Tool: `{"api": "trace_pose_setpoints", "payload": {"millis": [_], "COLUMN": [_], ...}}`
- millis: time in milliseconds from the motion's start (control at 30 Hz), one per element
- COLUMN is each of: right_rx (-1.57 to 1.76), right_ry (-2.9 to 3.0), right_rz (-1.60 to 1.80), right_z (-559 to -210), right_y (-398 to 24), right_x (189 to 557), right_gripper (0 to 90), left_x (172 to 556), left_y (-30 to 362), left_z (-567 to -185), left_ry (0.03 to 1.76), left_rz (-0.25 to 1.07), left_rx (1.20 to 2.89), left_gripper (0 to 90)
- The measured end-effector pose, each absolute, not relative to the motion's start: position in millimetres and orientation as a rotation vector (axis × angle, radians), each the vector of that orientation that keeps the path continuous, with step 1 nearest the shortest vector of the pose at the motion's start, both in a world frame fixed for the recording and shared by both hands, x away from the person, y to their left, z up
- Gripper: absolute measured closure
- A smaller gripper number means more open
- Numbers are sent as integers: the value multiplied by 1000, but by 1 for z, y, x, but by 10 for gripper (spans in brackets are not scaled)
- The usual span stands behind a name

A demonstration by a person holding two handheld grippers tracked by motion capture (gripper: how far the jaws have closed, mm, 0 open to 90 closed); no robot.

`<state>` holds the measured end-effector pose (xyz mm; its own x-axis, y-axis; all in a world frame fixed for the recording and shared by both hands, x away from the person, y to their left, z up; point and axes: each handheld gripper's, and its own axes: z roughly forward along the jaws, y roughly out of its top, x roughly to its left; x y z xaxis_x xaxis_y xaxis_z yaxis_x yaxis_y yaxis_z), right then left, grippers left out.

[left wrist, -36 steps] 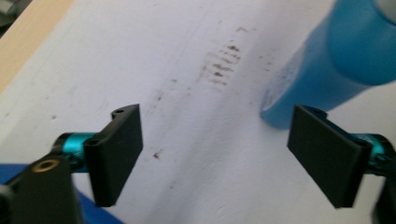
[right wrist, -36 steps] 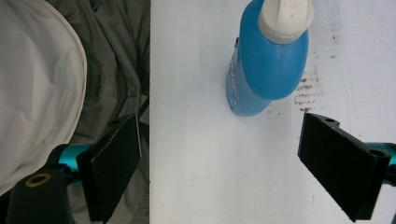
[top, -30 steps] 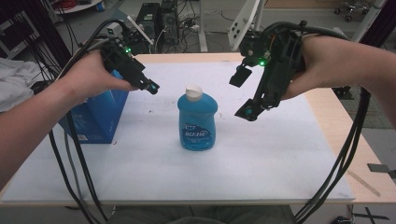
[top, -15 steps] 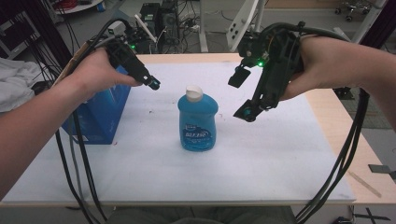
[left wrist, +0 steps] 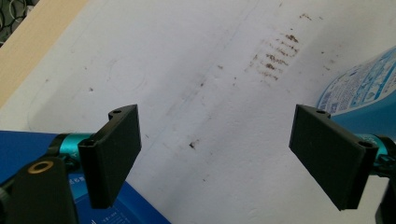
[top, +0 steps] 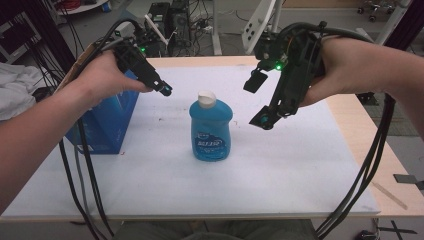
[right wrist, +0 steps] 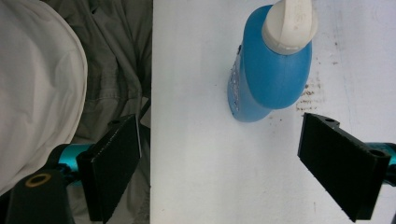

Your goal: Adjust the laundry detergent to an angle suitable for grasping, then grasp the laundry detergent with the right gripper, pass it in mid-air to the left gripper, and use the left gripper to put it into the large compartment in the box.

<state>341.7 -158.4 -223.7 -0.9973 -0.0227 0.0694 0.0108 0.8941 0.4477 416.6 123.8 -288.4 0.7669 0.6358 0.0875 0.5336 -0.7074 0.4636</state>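
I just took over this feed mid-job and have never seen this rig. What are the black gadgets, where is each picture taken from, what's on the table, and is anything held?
A person sits at a white table and holds a hand-held tool with two black jaws in each hand: the left gripper and the right gripper. The high view looks down from above the person's side. The other two pictures come from a camera on each gripper, looking out between its own jaws. On the table stand a blue bottle with a white cap and, at the left, a blue box. Both grippers are open, above the table on either side of the bottle, and hold nothing.
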Motion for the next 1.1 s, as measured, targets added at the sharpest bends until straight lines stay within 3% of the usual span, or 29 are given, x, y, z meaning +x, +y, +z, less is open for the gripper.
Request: {"api": "trace_pose_setpoints", "payload": {"millis": [1100], "right_rx": [-31], "right_ry": [-2984], "right_rz": [-848], "right_z": [-222], "right_y": [-173], "right_x": [363], "right_gripper": [128], "left_x": [417], "left_y": [128], "left_z": [-289], "left_ry": [864], "left_rz": [305], "left_rx": [2576], "left_gripper": [168]}}
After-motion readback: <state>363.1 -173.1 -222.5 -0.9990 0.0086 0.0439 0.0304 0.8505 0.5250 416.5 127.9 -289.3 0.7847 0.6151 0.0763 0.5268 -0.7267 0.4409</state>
